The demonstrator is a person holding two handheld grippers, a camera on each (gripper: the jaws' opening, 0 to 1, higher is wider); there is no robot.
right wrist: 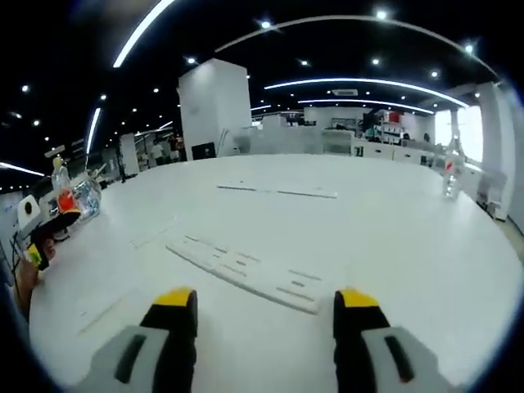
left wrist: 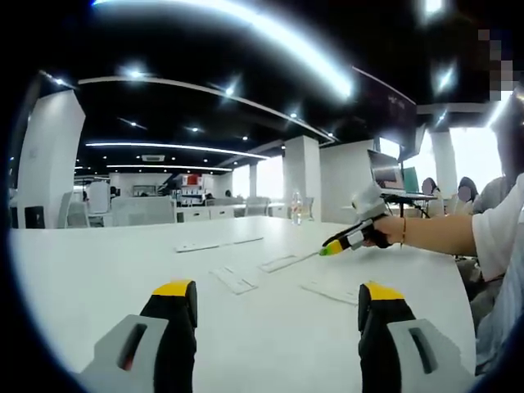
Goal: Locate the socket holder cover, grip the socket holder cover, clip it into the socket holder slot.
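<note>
The right gripper (right wrist: 255,307), jaws wide and empty, faces the long flat white plastic socket holder strip (right wrist: 246,273), lying slantwise just ahead on the white table (right wrist: 393,229); the left gripper (left wrist: 277,301) gapes too.

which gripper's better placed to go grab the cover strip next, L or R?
Right, probably. The right gripper is open with a long white slotted strip lying just ahead of its jaws. The left gripper is open too, but the white pieces before it lie farther off on the table.
</note>
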